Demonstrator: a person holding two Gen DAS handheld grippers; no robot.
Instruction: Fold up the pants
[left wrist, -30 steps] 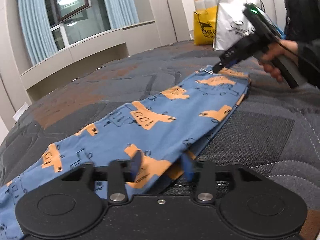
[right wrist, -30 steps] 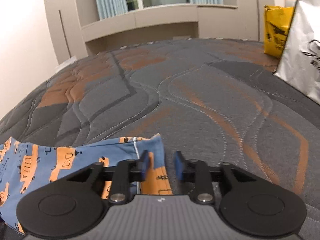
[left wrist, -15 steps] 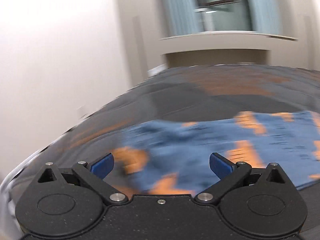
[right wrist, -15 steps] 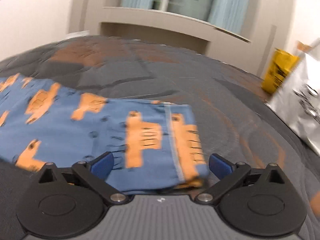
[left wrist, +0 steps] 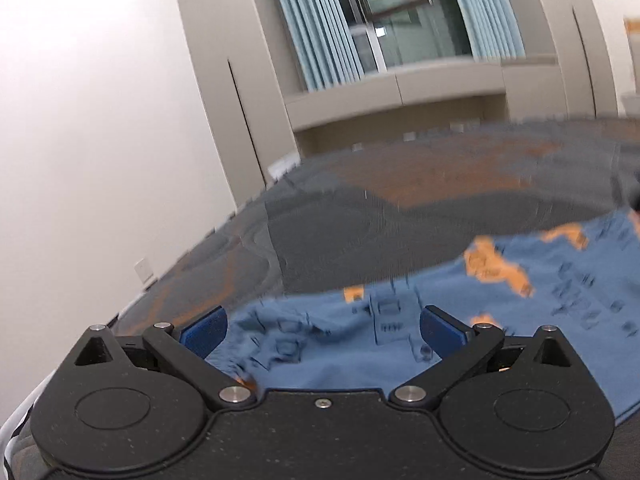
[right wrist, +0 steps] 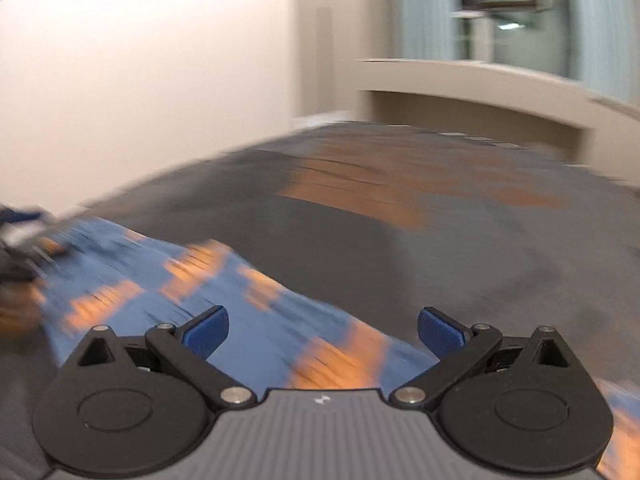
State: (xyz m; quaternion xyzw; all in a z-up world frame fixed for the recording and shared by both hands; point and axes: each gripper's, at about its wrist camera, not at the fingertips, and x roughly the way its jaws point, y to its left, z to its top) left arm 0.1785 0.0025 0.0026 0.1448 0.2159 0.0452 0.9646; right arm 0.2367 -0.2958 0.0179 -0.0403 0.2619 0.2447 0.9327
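Both tongs wide, nothing gripped. Left gripper (left wrist: 322,330): jaws have just been opening, blue pads spread, pants (left wrist: 500,320) lying flat on the bed (left wrist: 360,208) below and between them, not pinched; cloth runs from 6 o'clock out to 3 o'clock in the left wrist view. Right gripper (right wrist: 322,330): jaws also just opened, pads apart, pants (right wrist: 256,320) under them, stretching from 6 toward 9 o'clock in the right wrist view, blurred. Blue fabric with orange vehicle print. Window (left wrist: 400,20) with light-blue curtains at 12 o'clock, white wall (left wrist: 100,120) at 9–10 o'clock.
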